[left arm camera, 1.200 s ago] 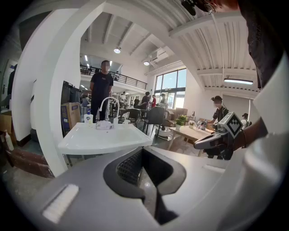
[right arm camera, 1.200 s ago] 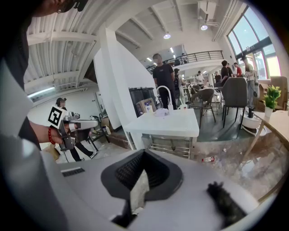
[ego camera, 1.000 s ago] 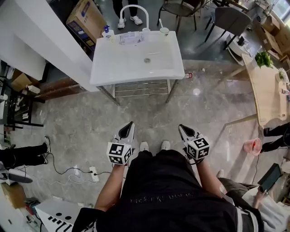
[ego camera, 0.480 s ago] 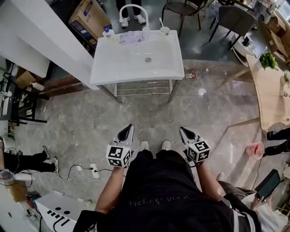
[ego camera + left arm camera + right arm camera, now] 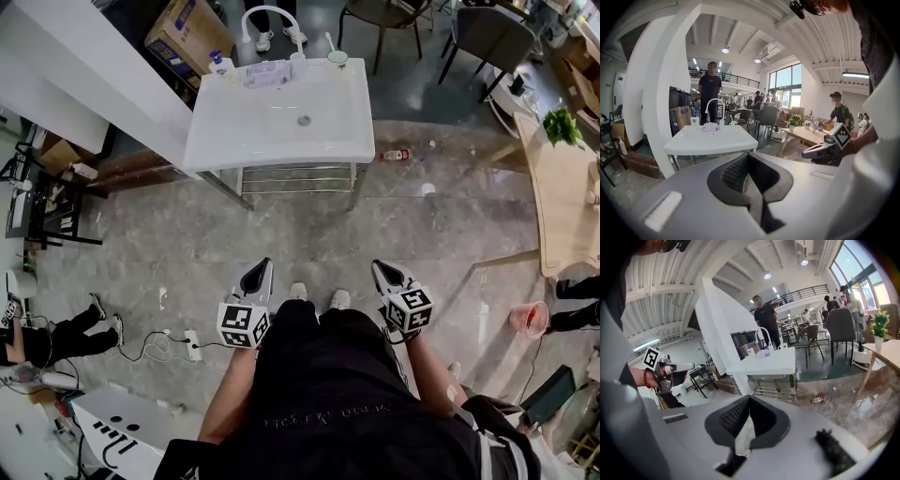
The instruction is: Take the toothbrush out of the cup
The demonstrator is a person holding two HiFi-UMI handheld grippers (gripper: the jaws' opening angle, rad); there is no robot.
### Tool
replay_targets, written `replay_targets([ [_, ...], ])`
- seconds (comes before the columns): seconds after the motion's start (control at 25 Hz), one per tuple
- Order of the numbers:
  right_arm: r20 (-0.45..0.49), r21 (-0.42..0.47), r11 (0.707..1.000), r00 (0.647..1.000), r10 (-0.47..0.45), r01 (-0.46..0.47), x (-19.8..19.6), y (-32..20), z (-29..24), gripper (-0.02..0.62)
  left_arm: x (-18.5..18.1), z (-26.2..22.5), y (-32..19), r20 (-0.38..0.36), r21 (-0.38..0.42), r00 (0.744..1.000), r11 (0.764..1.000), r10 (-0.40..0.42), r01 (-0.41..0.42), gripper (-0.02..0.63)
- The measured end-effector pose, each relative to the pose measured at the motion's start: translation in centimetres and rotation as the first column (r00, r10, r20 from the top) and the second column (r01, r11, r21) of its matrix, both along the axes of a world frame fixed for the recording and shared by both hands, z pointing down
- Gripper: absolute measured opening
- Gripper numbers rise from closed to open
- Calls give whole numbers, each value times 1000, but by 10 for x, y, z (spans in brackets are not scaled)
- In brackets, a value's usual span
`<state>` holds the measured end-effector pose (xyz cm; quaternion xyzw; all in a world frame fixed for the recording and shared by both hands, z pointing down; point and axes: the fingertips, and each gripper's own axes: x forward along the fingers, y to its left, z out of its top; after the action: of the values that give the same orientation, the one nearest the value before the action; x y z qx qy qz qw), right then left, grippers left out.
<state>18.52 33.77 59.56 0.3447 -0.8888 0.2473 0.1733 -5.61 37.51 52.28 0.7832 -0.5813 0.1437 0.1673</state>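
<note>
Far ahead stands a white sink [image 5: 281,127]. On its back right corner is a small cup [image 5: 337,59] with a toothbrush [image 5: 329,42] sticking up out of it. The cup also shows small in the left gripper view [image 5: 732,123] and the right gripper view [image 5: 779,347]. My left gripper [image 5: 262,271] and right gripper [image 5: 379,270] hang low over the floor beside the person's feet, a long way short of the sink. The jaws of both meet at the tips with nothing between them.
A curved tap [image 5: 270,17], a soap bottle [image 5: 218,64] and a crumpled cloth [image 5: 262,75] line the sink's back edge. A white wall [image 5: 84,66] runs left of it. A bottle [image 5: 394,155] and a power strip [image 5: 194,345] lie on the floor. A wooden table [image 5: 562,187] stands right; people stand around.
Both grippers stay shut and low by the person's legs, sinking slightly in the view. The head view has shifted a little; the sink stays just as far off.
</note>
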Motion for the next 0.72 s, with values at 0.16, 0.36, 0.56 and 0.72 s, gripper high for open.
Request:
replay_targets([
  [0.16, 0, 4, 1000, 1000, 12, -12, 15, -9, -1, 12, 16, -5, -10, 2, 13, 1000, 1000, 12, -12, 6],
  [0.36, 16, 6, 1000, 1000, 13, -13, 21, -15, -2, 12, 25, -14, -22, 16, 36, 1000, 999, 22, -22, 6],
  [0.56, 22, 20, 999, 999, 37, -37, 25, -24, -7, 12, 28, -18, -32, 22, 50, 999, 998, 31, -32, 6],
  [0.72, 19, 35, 998, 998, 58, -58, 30, -29, -9, 12, 35, -19, -41, 21, 61, 999, 997, 49, -50, 6],
])
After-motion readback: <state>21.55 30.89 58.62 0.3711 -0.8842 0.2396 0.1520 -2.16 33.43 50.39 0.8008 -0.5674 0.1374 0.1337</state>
